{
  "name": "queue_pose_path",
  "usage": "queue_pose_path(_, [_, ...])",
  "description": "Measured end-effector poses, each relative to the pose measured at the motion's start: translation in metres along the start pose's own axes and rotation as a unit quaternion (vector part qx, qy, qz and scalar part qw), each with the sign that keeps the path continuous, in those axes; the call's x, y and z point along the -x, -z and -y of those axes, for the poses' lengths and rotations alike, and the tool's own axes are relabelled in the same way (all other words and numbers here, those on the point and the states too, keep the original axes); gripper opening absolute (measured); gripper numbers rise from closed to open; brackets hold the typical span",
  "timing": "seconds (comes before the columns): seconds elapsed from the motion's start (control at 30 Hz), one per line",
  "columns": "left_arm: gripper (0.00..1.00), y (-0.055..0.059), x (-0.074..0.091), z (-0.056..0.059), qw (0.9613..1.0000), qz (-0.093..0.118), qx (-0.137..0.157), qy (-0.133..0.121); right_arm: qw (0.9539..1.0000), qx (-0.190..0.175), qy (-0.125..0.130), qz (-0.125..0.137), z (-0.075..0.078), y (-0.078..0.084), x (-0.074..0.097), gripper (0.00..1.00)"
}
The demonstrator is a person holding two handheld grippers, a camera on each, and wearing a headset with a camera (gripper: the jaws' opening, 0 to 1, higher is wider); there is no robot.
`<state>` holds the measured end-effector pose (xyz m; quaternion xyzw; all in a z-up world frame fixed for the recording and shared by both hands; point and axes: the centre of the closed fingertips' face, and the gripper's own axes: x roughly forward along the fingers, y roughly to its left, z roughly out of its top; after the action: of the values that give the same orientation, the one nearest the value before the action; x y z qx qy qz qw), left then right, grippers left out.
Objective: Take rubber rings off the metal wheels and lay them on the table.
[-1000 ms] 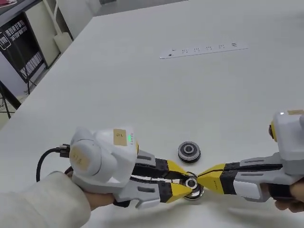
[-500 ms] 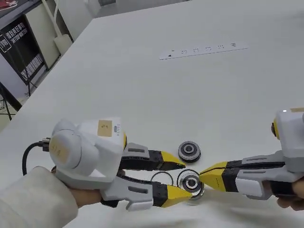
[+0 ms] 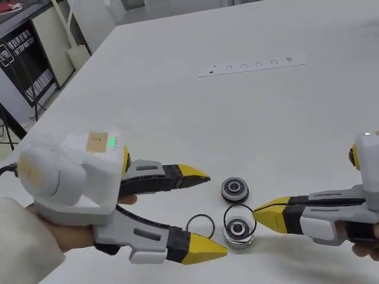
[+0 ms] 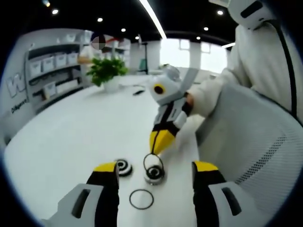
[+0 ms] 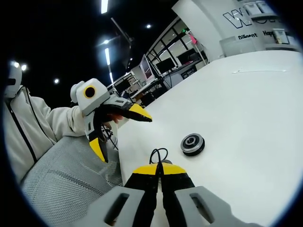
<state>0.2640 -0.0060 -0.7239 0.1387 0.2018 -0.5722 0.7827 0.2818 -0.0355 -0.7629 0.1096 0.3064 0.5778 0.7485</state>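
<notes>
Right gripper (image 3: 260,212) — jaws pinched shut on a rubber ring (image 3: 226,213) looped above the near wheel (image 3: 238,232). Left gripper (image 3: 208,213) left of that wheel, jaws wide — a loose ring (image 3: 188,225) on the table (image 3: 177,106) between them.

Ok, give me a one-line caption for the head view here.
Right gripper pinches a rubber ring over one wheel; open left gripper by a loose ring on the table; second wheel behind.

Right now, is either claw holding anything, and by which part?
The right gripper pinches a rubber ring by its rim, at a metal wheel. The left gripper is open and empty.
</notes>
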Motion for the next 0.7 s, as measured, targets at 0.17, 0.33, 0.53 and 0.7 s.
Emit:
queue_pose_path(0.17, [0.73, -0.003, 0.018, -0.006, 0.9999, 0.002, -0.002, -0.016, 1.0, 0.001, 0.004, 0.003, -0.001, -0.003, 0.003, 0.0])
queue_pose_path(0.33, [0.77, -0.002, 0.039, -0.013, 0.9994, 0.001, 0.001, -0.033, 1.0, 0.007, 0.007, 0.002, -0.002, -0.007, 0.005, 0.0])
queue_pose_path(0.53, [0.88, 0.0, 0.061, -0.018, 0.9985, 0.002, 0.004, -0.054, 0.9998, 0.017, 0.007, -0.003, -0.004, -0.013, 0.006, 0.0])
queue_pose_path(0.7, [0.92, 0.001, 0.077, -0.022, 0.9975, 0.007, 0.007, -0.07, 0.9995, 0.03, 0.004, -0.012, -0.008, -0.018, 0.005, 0.0])
